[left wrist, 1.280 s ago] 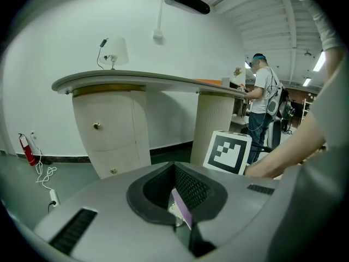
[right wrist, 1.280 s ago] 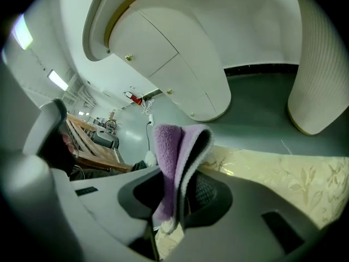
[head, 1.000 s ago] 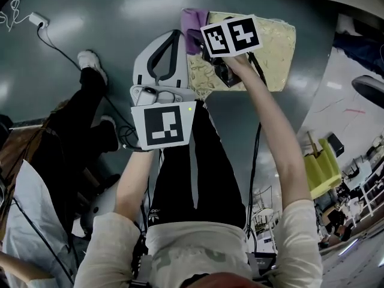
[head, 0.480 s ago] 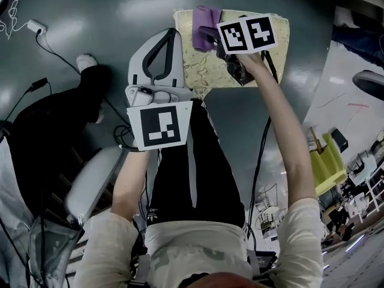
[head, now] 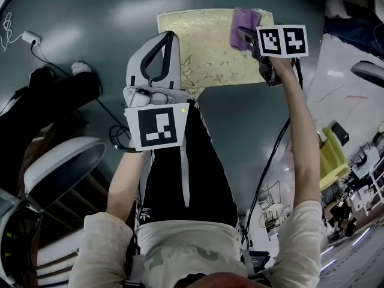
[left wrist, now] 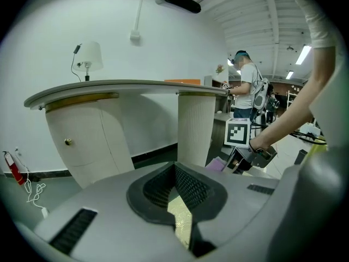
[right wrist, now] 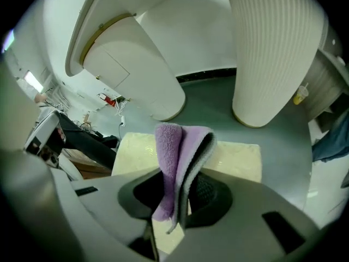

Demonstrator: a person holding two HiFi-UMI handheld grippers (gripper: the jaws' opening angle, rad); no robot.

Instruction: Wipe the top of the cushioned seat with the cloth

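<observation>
The right gripper [head: 248, 38] is clamping a folded purple cloth [head: 242, 26] between its jaws, with the cloth's loose fold sticking out past them. It is holding the cloth over the far right corner of the cushioned seat [head: 201, 53], which is sitting on the dark floor [head: 90, 23]. Whether the cloth is pressing on the fabric is not clear. The left gripper [head: 170, 38] is hovering at the seat's left edge, its jaw tips meeting with nothing between them.
</observation>
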